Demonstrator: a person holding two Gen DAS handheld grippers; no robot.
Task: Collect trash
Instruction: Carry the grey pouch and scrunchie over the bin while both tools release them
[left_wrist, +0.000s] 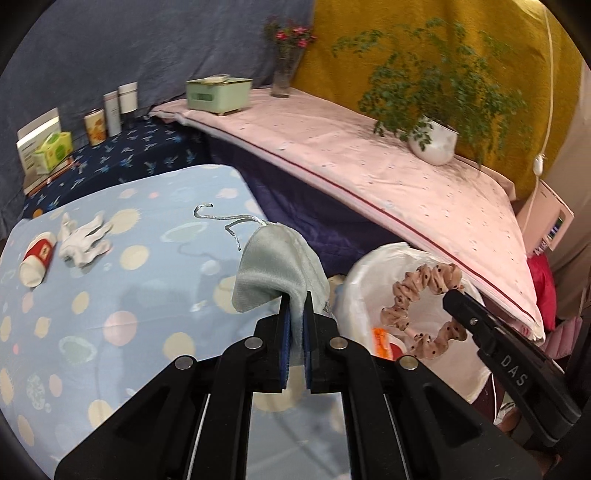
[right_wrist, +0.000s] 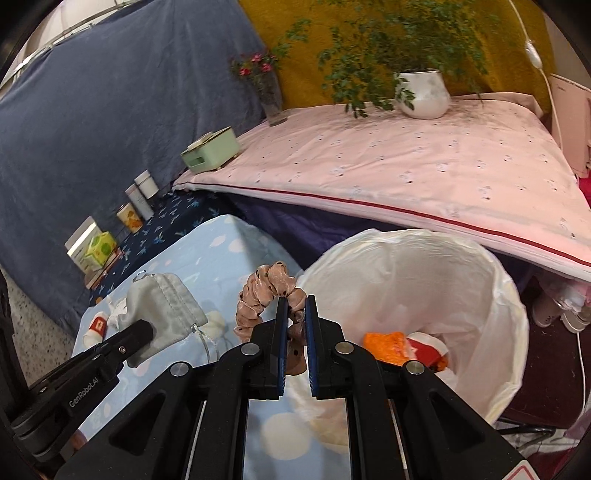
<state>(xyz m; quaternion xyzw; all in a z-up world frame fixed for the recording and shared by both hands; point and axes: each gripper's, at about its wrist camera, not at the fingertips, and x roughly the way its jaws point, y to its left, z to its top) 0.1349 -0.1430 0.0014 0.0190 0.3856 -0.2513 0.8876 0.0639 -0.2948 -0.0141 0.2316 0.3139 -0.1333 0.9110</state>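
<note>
My left gripper (left_wrist: 295, 299) is shut on a grey drawstring pouch (left_wrist: 275, 269) and holds it above the blue dotted table, beside the bin. The pouch also shows in the right wrist view (right_wrist: 162, 310). My right gripper (right_wrist: 296, 301) is shut on a pink dotted scrunchie (right_wrist: 264, 299) at the near rim of the white-lined trash bin (right_wrist: 491, 295). The scrunchie also shows in the left wrist view (left_wrist: 417, 306), over the bin (left_wrist: 365, 273). Orange and red trash (right_wrist: 391, 345) lies in the bin. A red-and-white tube (left_wrist: 35, 260) and a white crumpled glove (left_wrist: 83, 240) lie on the table's left side.
A pink-covered raised surface (left_wrist: 369, 162) stands behind the bin, with a potted plant (left_wrist: 434, 142), a green box (left_wrist: 218, 94) and a flower vase (left_wrist: 282, 79). Cans and boxes (left_wrist: 96, 125) stand on a dark blue cloth at the back left. A white cable (left_wrist: 539, 162) hangs at right.
</note>
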